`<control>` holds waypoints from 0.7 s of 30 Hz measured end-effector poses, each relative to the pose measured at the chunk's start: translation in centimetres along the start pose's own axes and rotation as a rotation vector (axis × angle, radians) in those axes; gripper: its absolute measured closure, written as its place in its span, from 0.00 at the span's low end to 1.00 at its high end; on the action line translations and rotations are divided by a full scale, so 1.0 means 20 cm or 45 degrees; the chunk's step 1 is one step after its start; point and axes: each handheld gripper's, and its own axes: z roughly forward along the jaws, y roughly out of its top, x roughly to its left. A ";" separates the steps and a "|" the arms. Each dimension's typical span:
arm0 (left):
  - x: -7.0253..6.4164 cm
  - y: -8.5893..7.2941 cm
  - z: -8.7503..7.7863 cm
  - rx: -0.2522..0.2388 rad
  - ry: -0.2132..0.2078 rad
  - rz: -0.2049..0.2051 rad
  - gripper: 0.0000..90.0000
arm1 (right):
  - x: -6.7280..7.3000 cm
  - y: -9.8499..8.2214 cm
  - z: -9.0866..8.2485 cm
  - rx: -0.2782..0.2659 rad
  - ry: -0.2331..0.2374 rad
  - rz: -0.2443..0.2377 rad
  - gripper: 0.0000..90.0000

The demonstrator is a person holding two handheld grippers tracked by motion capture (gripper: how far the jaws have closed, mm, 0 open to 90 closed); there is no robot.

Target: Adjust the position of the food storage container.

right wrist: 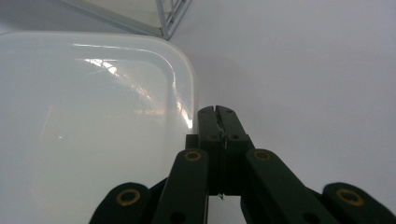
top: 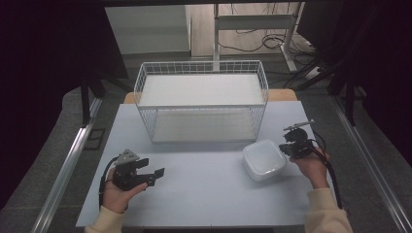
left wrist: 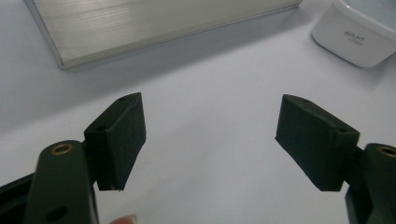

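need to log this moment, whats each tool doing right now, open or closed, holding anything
Left tool: open, nothing between its jaws, over bare table.
Right tool: closed, jaws pressed together at the rim of the white container, holding nothing.

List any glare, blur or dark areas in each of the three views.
High view: dim and dark at both sides, white container softly lit. Left gripper view: jaws sharp, container cropped at the corner, metal shelf base streaked with sheen. Right gripper view: container lid carries bright reflections; the near jaw links are blurred.
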 end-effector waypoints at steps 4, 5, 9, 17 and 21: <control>0.00 0.00 0.00 0.002 0.000 0.002 0.26 | 0.03 0.01 0.01 -0.003 0.032 -0.031 1.00; 0.00 0.00 0.00 0.002 0.000 0.002 0.26 | 0.04 0.01 0.01 -0.002 0.035 -0.047 1.00; 0.00 0.00 0.00 0.003 0.000 0.002 0.26 | 0.10 0.03 0.02 -0.009 0.076 -0.084 1.00; 0.00 0.00 0.00 0.007 -0.001 -0.001 0.26 | 0.23 0.07 0.04 0.000 0.128 -0.170 1.00; 0.01 0.00 0.01 0.016 -0.002 0.000 0.26 | 0.30 0.09 0.06 0.002 0.147 -0.210 1.00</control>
